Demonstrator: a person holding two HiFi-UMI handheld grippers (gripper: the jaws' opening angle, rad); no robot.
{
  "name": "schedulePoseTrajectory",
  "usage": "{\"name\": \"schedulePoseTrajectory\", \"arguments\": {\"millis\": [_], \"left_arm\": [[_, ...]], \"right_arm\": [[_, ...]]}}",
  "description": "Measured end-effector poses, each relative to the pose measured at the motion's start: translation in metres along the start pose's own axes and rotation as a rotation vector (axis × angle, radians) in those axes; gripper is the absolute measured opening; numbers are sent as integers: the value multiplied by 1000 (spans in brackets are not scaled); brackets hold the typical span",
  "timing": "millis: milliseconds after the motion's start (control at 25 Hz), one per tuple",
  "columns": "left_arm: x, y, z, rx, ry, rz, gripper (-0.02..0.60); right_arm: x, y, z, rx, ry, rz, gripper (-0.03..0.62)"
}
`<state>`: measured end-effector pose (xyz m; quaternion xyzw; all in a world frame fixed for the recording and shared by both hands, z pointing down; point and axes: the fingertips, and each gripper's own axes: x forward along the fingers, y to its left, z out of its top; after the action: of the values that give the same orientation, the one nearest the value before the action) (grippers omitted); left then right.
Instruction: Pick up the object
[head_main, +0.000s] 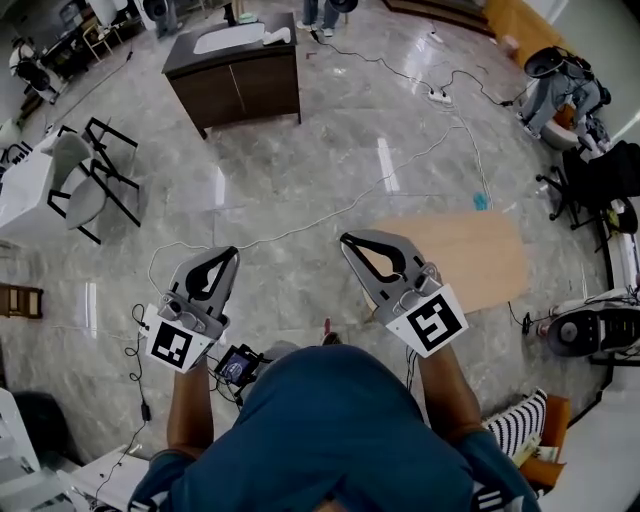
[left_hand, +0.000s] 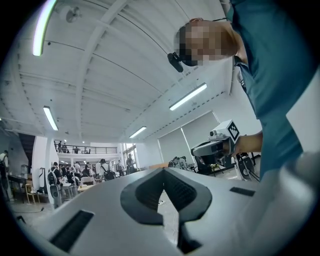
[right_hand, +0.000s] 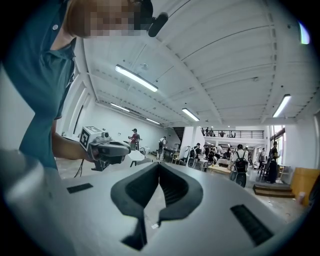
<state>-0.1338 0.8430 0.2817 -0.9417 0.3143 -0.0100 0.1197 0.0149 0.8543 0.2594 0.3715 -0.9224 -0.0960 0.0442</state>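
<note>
At the tips, the left gripper (left_hand: 162, 170) has its jaws pressed together with only air in the hollow behind them, and the right gripper (right_hand: 159, 165) is clenched the same way, tip to tip on nothing. Both are held level and side by side, well apart, pointing away from the person, each with its marker cube (head_main: 432, 322) just ahead of the bare forearm and the teal shirt (head_main: 330, 430) below. Under them lies a glossy marble floor (head_main: 300, 170). A pale wooden board (head_main: 470, 260) lies flat just past the right gripper, and a white cable (head_main: 340, 210) snakes across the floor beyond both. Farther off stand a dark cabinet (head_main: 235, 75) with a white top and black-framed chairs (head_main: 95, 170). Which of these is the object to pick up cannot be told; neither gripper touches any of them.
</note>
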Motion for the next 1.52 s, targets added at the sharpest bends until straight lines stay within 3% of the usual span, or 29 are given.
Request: {"name": "schedulePoseTrajectory", "arguments": {"millis": [320,1160,1520], "left_arm": [[20,26,-11,-8,12,-14,3],[41,158,-40,-43,-51,-175,5],[65,178,-56,-65,-49,-195,3]], "right_arm": [[28,-20,-9,16,9,5,15],[153,-54,-1,-3,49,-167,15],[173,-81,-14,-5,74,-169,15]]}}
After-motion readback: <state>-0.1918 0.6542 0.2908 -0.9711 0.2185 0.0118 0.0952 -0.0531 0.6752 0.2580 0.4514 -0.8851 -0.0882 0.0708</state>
